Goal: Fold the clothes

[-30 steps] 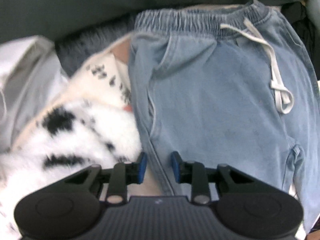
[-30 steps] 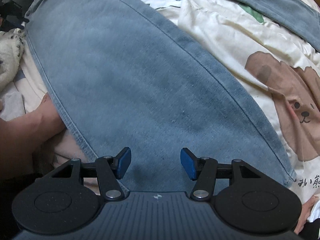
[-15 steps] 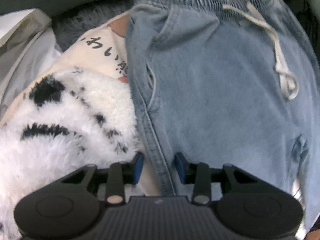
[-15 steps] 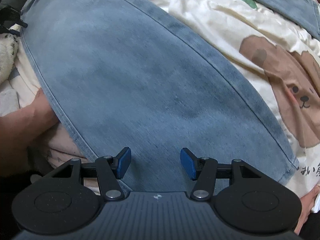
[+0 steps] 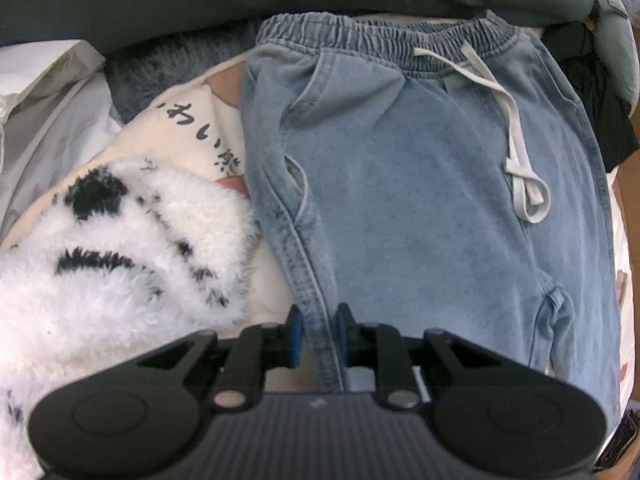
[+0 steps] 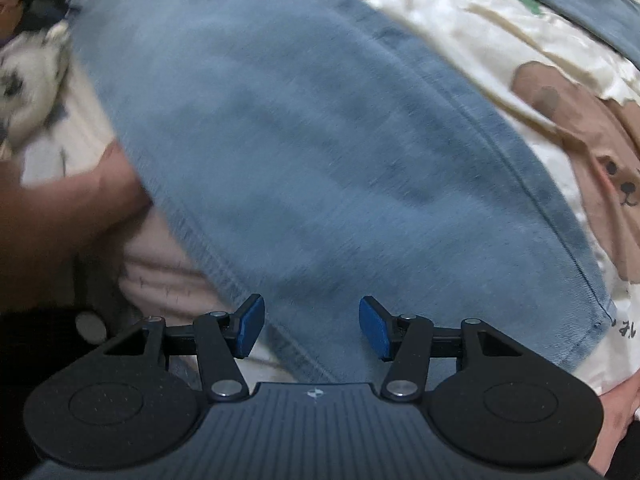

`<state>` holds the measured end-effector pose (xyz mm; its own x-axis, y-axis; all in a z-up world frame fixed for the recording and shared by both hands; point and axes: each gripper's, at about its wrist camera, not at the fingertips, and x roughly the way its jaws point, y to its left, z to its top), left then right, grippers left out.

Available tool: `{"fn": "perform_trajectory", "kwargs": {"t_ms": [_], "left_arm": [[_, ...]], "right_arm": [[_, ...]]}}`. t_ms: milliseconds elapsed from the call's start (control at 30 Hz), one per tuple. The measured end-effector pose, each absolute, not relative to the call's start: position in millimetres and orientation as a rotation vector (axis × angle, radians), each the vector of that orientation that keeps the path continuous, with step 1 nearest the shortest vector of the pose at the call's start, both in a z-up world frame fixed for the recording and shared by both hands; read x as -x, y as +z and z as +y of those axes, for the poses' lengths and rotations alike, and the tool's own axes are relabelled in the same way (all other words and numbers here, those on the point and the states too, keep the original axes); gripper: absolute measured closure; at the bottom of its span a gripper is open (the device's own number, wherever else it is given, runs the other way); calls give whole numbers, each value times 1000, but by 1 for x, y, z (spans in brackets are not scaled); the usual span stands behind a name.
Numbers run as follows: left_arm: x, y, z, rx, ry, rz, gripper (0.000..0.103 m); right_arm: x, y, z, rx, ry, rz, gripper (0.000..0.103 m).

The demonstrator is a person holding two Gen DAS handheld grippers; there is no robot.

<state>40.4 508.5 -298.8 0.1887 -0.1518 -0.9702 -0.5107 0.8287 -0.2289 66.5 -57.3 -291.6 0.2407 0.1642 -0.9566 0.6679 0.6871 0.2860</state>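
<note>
Left gripper (image 5: pixel 319 334) closing, jeans (image 5: pixel 420 200) side seam between its pads; right gripper (image 6: pixel 311 326) half-open, closing, above jeans leg

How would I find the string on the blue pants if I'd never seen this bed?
Start at the light blue denim pants spread across the cartoon bear bedsheet. Go up to their gathered elastic waistband. The off-white flat drawstring hangs down from it and ends in a loop, the only pale cord on the blue cloth, unlike the fluffy white black-spotted garment beside the pants.
</note>
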Motion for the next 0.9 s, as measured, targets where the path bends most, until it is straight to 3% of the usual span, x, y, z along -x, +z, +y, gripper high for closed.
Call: {"fn": "perform_trajectory", "kwargs": {"t_ms": [533,700,900], "left_arm": [[-67,-298,525,535,247,1402,85],[-70,-299,527,551,247,1402,85],[-66,-305,531,585,254,1389,85]], "right_arm": [[-99,-308,-13,-458,-333,1410,48],[-95,-297,-15,-463,-351,1417,79],[-89,-285,-19,-442,-394,1407,79]]}}
